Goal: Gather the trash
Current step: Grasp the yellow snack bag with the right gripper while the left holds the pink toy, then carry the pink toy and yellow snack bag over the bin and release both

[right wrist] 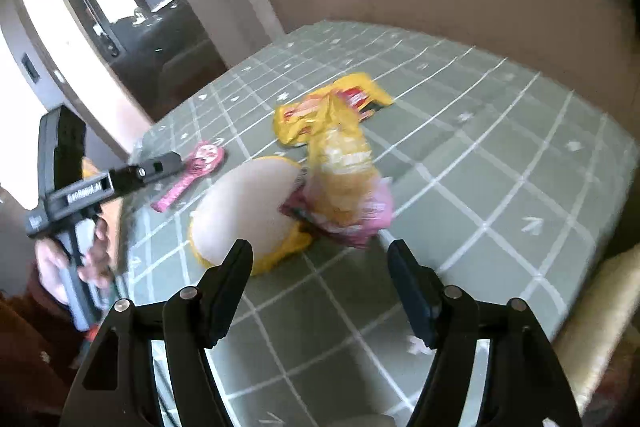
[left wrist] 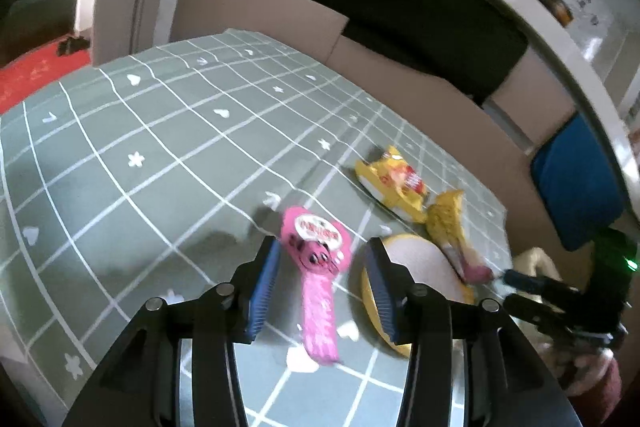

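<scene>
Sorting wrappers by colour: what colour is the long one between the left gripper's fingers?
Pink wrapper, clearest in the left wrist view.

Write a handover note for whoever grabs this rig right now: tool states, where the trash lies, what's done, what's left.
Left tool: open, empty, straddling the pink wrapper on the green checked tablecloth.
Right tool: open, empty, facing the yellow-rimmed bowl and the yellow-pink chip bag leaning against it.
A flattened yellow wrapper lies farther back.
Done: nothing gripped yet; no bin is in view.
Left: probably close the left tool on the pink wrapper, then collect the chip bag and yellow wrapper.
</scene>
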A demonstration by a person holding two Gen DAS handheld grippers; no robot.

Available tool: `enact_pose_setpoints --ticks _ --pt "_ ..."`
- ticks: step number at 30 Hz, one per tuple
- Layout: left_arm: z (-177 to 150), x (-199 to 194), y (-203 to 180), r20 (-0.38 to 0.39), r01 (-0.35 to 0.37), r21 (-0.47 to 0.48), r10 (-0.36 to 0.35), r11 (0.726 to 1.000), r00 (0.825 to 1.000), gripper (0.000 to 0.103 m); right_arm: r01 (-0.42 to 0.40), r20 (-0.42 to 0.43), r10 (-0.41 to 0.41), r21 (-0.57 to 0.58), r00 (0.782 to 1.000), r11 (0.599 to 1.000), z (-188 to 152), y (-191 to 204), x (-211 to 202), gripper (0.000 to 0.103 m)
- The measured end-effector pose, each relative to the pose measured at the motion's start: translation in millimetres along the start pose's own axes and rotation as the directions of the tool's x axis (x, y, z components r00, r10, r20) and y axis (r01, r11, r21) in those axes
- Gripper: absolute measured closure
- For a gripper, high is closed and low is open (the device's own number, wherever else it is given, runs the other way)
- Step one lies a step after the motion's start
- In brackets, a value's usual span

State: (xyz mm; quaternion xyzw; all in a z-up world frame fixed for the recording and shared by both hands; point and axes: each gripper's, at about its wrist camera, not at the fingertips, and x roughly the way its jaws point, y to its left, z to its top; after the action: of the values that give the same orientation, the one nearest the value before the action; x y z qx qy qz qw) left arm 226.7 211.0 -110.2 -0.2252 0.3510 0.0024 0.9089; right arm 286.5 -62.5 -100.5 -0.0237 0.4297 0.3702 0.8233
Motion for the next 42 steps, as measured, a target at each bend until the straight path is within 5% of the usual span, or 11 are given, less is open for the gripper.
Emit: enact_pose_setpoints --ticks 4,9,13,22,24,28,32,42 --pt "1 23 -12 -0.07 -0.061 0.076 0.067 0.995 0.995 0.057 0.115 0.077 -0.11 -0.073 0.991 0.991 0 8 -16 0.035" --pt "0 31 -12 -0.09 -0.08 0.058 0.085 0.995 0.992 0.059 0.06 0.096 -0.051 -0.095 0.994 0.994 13 11 -14 0.035" --pt "1 33 -12 -0.109 -0.061 0.041 0.066 0.997 0.992 0.07 0.027 0.073 -0.019 -0.114 0.997 0.993 33 14 9 0.035" --pt "-6 36 -29 -0.115 -0.078 0.148 0.096 0.986 0.989 0.07 0.082 -0.026 -0.083 -0.036 0.996 0.996 53 -7 64 0.035" --pt "-6 36 -27 -0.112 -0.067 0.132 0.082 0.989 0.99 0.07 0.106 -0.022 -0.108 -0.071 0.994 0.992 49 -2 65 0.038" --pt "-3 37 -18 -0.114 -0.028 0.053 0.033 0.998 0.993 0.078 0.155 -0.015 -0.158 -0.136 0.987 0.979 42 10 61 0.063" --pt "-1 33 -23 -0.097 -0.028 0.062 0.033 0.998 0.995 0.085 0.144 0.004 -0.145 -0.112 0.989 0.983 34 10 47 0.075" --pt "12 -10 -68 0.052 -0.03 0.172 0.021 0.985 0.998 0.088 0.158 0.154 -0.152 -0.027 0.976 0.987 26 8 -23 0.077"
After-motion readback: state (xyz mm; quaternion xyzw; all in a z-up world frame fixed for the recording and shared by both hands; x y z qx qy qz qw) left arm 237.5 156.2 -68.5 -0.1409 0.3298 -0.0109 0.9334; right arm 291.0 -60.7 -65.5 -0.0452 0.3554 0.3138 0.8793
